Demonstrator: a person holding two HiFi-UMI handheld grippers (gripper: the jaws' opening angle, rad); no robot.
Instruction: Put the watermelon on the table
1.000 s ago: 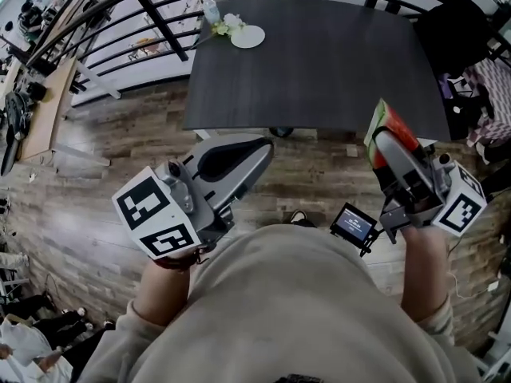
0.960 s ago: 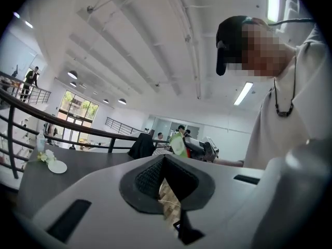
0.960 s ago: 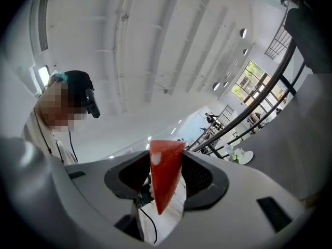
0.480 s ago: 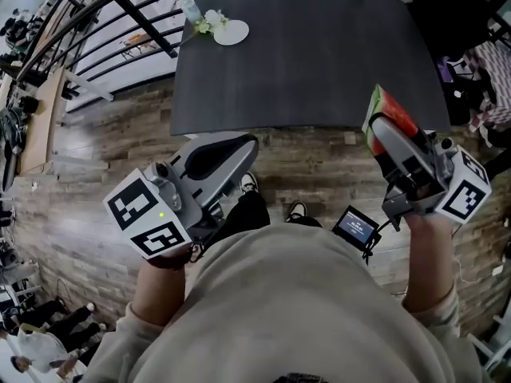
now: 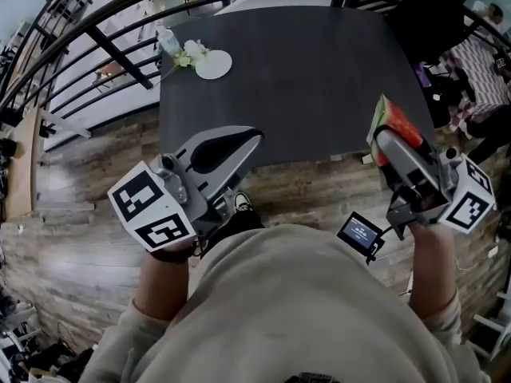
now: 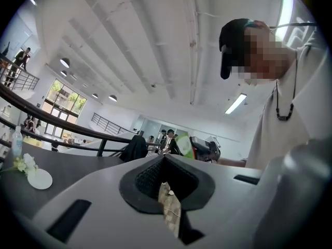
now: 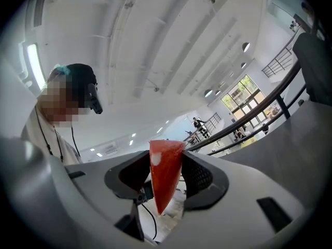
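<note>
A watermelon wedge (image 5: 393,121), red flesh with a green rind, is clamped between the jaws of my right gripper (image 5: 386,136), over the near right edge of the dark table (image 5: 295,78). In the right gripper view the red wedge (image 7: 165,173) stands point down between both pads. My left gripper (image 5: 254,136) hovers at the table's near left edge with its fingertips together and nothing in it. In the left gripper view, the left gripper (image 6: 166,165) shows only a thin slit between its jaws.
A white plate (image 5: 214,65), small flowers (image 5: 186,53) and a bottle (image 5: 166,40) sit at the table's far left corner. A black railing (image 5: 88,24) curves behind the table. A dark chair (image 5: 431,18) stands at the far right. Wooden floor lies below.
Both grippers have moved forward to the table's near edge, and the table now lies closer. The watermelon stays gripped in the right gripper. The left gripper stays shut and empty.
</note>
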